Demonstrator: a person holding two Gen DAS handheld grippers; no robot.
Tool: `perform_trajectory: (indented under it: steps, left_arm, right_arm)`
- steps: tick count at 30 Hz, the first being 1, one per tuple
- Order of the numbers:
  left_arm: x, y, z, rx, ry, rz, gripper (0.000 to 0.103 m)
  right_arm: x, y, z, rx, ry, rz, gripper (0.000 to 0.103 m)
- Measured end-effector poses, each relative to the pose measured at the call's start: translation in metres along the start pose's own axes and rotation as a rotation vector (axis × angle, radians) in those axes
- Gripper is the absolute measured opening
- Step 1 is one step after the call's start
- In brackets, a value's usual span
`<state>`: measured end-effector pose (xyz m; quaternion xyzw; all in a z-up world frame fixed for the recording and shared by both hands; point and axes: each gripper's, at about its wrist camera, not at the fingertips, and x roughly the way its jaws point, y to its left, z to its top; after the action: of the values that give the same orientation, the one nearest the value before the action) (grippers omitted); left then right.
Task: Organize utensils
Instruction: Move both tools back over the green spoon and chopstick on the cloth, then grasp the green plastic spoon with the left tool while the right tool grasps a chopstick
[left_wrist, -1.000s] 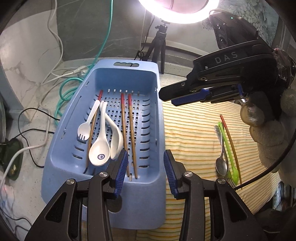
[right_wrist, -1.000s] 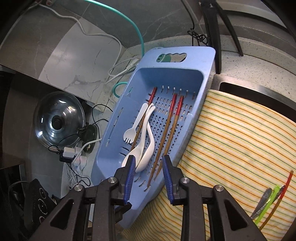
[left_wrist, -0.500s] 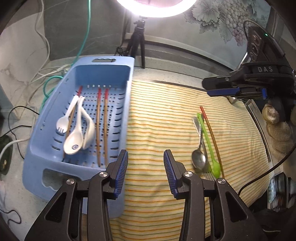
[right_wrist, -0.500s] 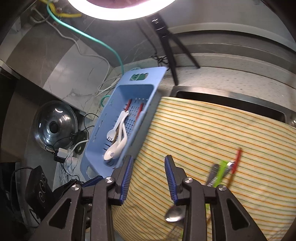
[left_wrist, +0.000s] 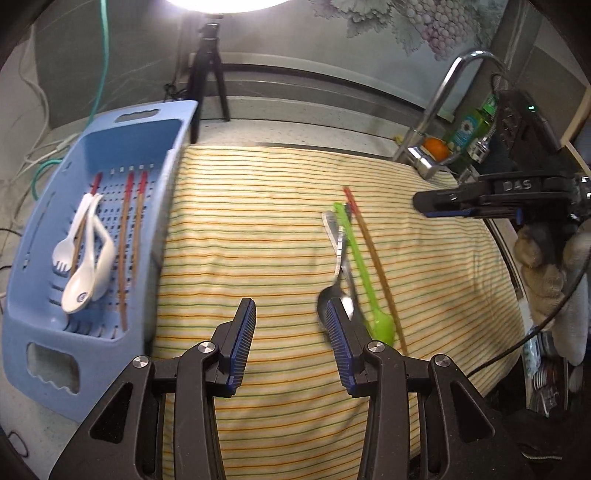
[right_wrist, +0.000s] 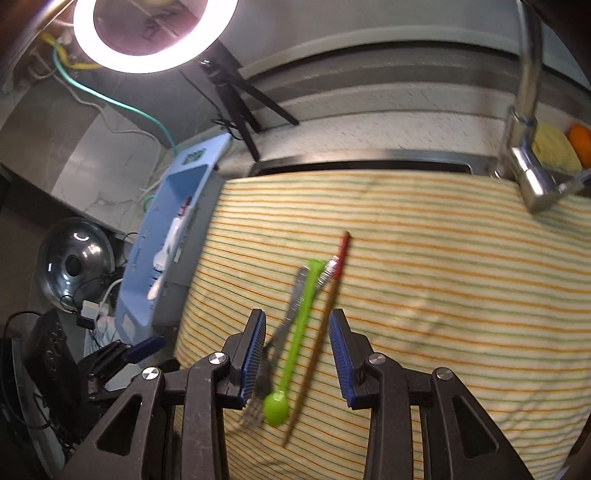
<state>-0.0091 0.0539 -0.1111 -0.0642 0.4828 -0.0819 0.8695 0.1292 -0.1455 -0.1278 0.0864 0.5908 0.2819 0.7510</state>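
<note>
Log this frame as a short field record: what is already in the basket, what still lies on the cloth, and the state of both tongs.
basket: blue, perforated, left of the striped cloth
in basket: white soup spoon, white fork, red-tipped chopsticks
on cloth: metal spoon, green spoon, one chopstick, lying side by side
left tongs: open, empty, beside the metal spoon's bowl
right tongs: open, empty, over the green spoon and chopstick
</note>
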Motion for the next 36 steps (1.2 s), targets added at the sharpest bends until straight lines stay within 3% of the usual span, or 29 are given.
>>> perform_trajectory:
  steps: [7,9,11,15,20,24,27,36]
  left_arm:
    - [0.022,-0.035,0.009,0.059,0.035,-0.102,0.038]
    - [0.029,-0.043,0.012,0.075,0.05,-0.112,0.028]
    - [0.036,-0.047,0.013,0.088,0.063,-0.121,0.028]
    - [0.046,-0.051,0.016,0.1,0.084,-0.122,0.02]
    - [0.047,-0.042,0.017,0.084,0.085,-0.123,0.02]
    - [0.048,-0.037,0.016,0.085,0.091,-0.125,0.02]
    - [0.053,-0.038,0.017,0.092,0.101,-0.133,0.02]
    - [0.083,-0.058,0.03,0.146,0.167,-0.117,0.02]
  right_arm:
    - [0.027,-0.016,-0.01,0.044,0.071,0.017,0.031]
    - [0.034,-0.016,-0.009,0.05,0.086,0.031,0.027]
    - [0.041,-0.013,-0.007,0.04,0.094,0.018,0.026]
    - [0.055,-0.012,-0.002,0.043,0.115,-0.006,0.023]
    - [0.07,-0.006,0.001,0.01,0.139,-0.071,0.022]
    - [0.074,0.002,-0.002,-0.064,0.148,-0.152,0.014]
    - [0.071,-0.004,-0.002,-0.065,0.159,-0.156,0.009]
    - [0.051,-0.03,-0.006,-0.005,0.149,-0.11,0.009]
